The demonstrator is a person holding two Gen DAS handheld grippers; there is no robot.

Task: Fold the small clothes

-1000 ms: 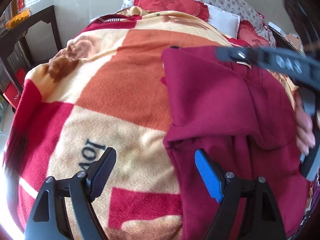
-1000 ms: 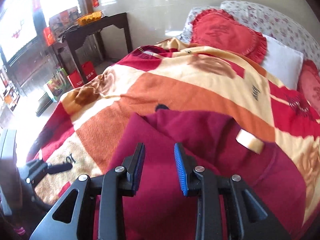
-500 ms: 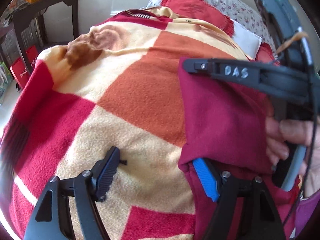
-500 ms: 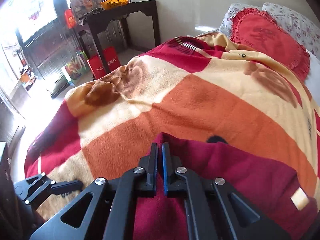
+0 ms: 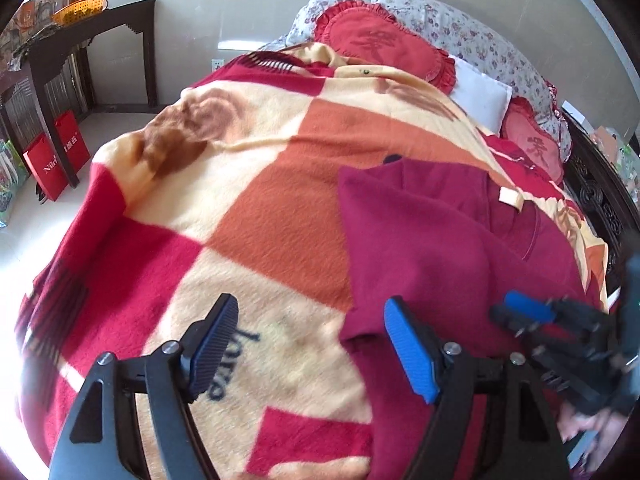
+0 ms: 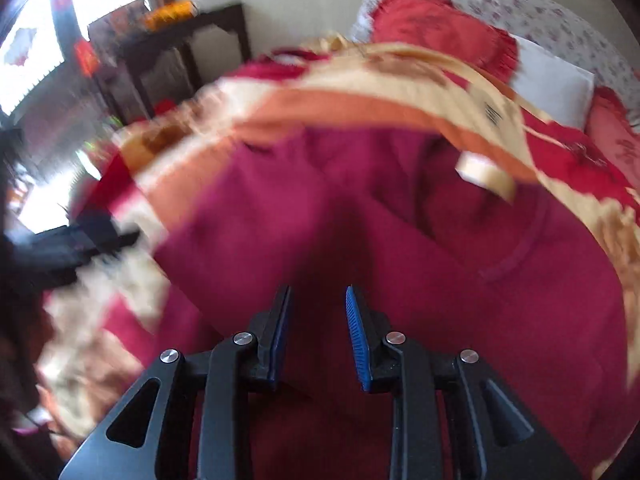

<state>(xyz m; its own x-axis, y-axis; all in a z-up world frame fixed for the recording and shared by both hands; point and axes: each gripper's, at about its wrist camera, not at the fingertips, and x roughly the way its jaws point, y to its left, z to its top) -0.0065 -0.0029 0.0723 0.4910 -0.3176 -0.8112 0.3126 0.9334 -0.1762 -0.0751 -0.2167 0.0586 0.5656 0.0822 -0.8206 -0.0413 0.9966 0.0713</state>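
Note:
A dark red garment [image 5: 432,240] lies folded on the checked blanket [image 5: 248,184], with a cream tag [image 5: 510,199] near its collar. It also fills the right wrist view [image 6: 400,220], which is blurred by motion. My left gripper [image 5: 312,340] is open and empty, with its right finger over the garment's near left edge and its left finger over the blanket. My right gripper [image 6: 316,320] is open and empty just above the garment's near part. It also shows in the left wrist view [image 5: 532,312] at the right.
Red heart cushions [image 5: 380,44] and a white pillow [image 5: 480,96] lie at the head of the bed. A dark wooden table [image 5: 80,36] and red bags [image 5: 56,160] stand on the floor to the left. A dark bed frame [image 5: 600,208] runs along the right.
My right gripper has opened, let go of the folded-over garment edge, and pulled back toward the near side. My left gripper stays open and has drawn back a little.

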